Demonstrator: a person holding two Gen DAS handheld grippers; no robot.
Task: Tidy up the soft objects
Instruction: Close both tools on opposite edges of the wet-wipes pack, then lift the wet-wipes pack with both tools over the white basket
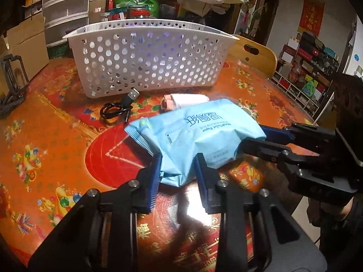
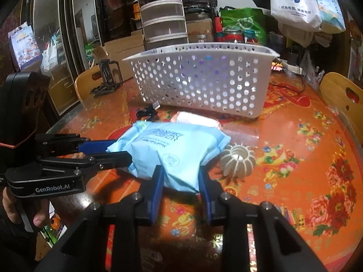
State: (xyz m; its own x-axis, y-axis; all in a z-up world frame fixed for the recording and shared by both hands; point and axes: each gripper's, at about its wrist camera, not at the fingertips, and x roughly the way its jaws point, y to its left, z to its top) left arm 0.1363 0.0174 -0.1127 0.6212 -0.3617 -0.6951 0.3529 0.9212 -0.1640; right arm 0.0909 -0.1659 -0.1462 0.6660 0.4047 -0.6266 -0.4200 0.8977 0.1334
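A light blue soft pack of moist tissues (image 1: 195, 136) is held above the orange table between both grippers. My left gripper (image 1: 178, 170) is shut on its near end. My right gripper (image 2: 181, 179) is shut on the other end; it comes in from the right in the left wrist view (image 1: 254, 140). The pack also shows in the right wrist view (image 2: 172, 151). A white perforated basket (image 1: 149, 61) stands behind it, also in the right wrist view (image 2: 204, 79). A small pink-white soft packet (image 1: 183, 100) lies on the table before the basket.
A black USB cable (image 1: 118, 108) lies left of the pink packet. A white ribbed round object (image 2: 237, 159) sits right of the pack. A black stand (image 1: 11, 86) is at the table's left edge. Wooden chairs (image 1: 254, 54), boxes and bags surround the table.
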